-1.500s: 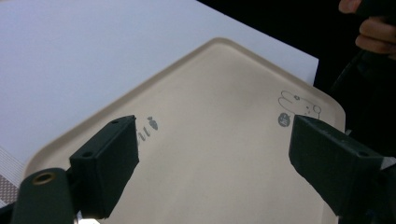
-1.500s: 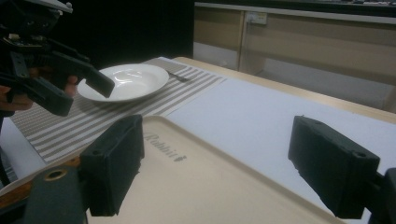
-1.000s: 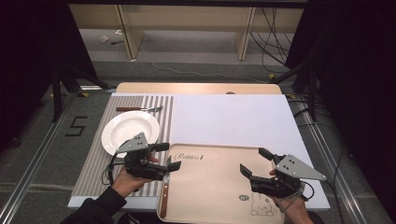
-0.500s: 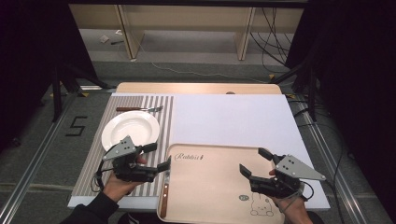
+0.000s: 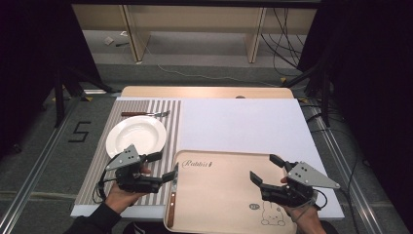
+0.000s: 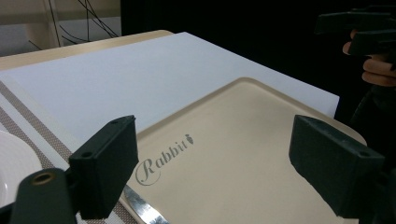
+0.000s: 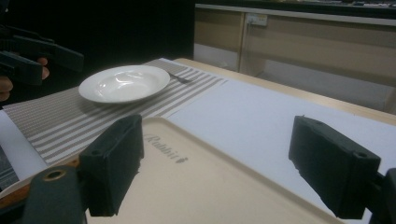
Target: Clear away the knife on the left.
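Knife (image 5: 171, 209) lies along the left edge of the beige tray (image 5: 224, 195), wooden handle toward me, blade pointing away; that is where the work sits, and my left gripper (image 5: 168, 167) is nearest to it. A second ago that gripper was up by the tray's top left corner, close to the white plate (image 5: 135, 136); half a second ago it had slid toward me, and now it sits lower beside the tray's left rim with its jaws spread wide, one just touching or overhanging the rim above the knife. In the left gripper view the jaws stand open with nothing between them and the blade (image 6: 142, 210) shows at the bottom, just under the left jaw.

I read this as lining up on the knife: the approach is nearly set, but no grip is made, so I would still need to drop and close on the handle or blade.

My right gripper (image 5: 263, 170) has barely moved across all three frames; it hovers over the tray's right half near the rabbit drawing (image 5: 272, 214), jaws open and empty.

Fork (image 5: 145, 114) and plate rest on the striped mat (image 5: 97, 170), unchanged, as does the tray on the desk (image 5: 243, 122).
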Tool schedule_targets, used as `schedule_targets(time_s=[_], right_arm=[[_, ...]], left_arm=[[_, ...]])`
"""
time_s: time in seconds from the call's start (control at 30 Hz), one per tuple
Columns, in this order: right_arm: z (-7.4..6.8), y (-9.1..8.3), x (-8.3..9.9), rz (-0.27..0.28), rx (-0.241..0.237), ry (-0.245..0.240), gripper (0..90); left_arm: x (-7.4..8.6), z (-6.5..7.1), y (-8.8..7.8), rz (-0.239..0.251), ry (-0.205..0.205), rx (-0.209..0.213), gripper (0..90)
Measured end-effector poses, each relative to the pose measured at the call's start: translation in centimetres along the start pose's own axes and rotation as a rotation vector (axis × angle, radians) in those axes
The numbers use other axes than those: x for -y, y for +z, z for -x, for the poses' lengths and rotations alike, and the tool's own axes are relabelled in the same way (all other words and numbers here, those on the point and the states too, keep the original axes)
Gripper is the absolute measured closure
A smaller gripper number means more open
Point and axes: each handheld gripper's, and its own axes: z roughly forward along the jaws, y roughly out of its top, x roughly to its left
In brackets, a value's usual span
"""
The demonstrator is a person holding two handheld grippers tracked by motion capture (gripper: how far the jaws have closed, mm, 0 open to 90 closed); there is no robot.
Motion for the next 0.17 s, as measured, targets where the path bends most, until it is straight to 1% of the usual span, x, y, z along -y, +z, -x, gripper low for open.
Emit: schedule_targets(time_s=[0.1,0.17], right_arm=[[0.0,0.0,0.0,0.0,-0.001,0.0,19.0],[0.0,-0.01,0.0,-0.002,-0.001,-0.002,19.0]], left_arm=[[0.01,0.15,0.08,0.001,0.002,0.002,15.3],[0.03,0.18,0.18,-0.009,0.008,0.003,15.3]])
